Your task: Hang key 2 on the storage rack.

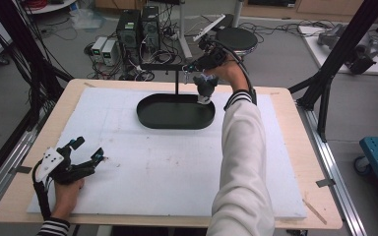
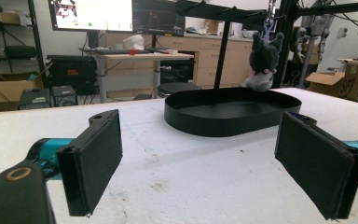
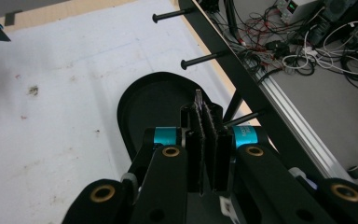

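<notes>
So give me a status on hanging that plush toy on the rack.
Done: the right gripper has carried the grey plush toy up beside the black rack, above the oval tray. In hand: its jaws are pinched shut on something thin, seemingly the toy's loop, close to a peg. Left: hooking it on and letting go. The left gripper rests open on the white mat.

The plush toy (image 1: 205, 87) is dark grey with a white underside. The tray (image 1: 175, 112) and the rack (image 1: 176, 69) above it are black. A white, brown-speckled sheet (image 1: 167, 162) covers the pale wood tabletop (image 1: 295, 123). Each hand-held gripper (image 1: 89, 150) is black with teal bands and brass rivets. The sleeve (image 1: 241, 147) is white, its cuff (image 1: 239, 96) striped black and white
</notes>
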Motion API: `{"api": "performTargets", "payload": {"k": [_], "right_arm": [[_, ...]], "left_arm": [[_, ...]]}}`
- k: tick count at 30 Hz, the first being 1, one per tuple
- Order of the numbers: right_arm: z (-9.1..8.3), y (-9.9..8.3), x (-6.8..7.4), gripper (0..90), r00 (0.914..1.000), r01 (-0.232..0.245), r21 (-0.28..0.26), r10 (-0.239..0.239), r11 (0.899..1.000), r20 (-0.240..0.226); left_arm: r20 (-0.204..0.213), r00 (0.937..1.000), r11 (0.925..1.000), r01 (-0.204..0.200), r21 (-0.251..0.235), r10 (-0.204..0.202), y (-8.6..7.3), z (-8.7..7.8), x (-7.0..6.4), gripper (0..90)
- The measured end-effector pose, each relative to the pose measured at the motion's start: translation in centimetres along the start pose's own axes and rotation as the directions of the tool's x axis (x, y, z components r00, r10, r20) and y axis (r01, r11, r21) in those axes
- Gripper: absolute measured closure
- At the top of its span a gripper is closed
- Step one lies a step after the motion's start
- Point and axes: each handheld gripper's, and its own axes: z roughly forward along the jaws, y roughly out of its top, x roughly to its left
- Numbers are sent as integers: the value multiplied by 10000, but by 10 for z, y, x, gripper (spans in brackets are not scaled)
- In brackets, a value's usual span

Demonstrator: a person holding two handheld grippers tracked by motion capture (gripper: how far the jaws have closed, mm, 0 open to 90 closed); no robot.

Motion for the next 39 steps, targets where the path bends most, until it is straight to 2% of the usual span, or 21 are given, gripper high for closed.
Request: {"api": "performTargets", "payload": {"k": [7,23,33,39], "right_arm": [[7,-3,-2,881,9999,-139,8,139,9999,-25],[23,-4,-1,881,10000,-29,659,24,9978,75],[30,-4,-2,881,9987,-68,926,21,9957,515],[30,-4,-4,881,9972,-159,803,99,9966,747]], "left_arm": [[1,10000,10000,-9,0,9,0,0,0,152],[0,10000,10000,-26,-4,26,0,0,0,152],[8,10000,10000,-16,-15,16,0,0,0,152],[10,10000,10000,8,8,-8,0,0,0,152]]}}
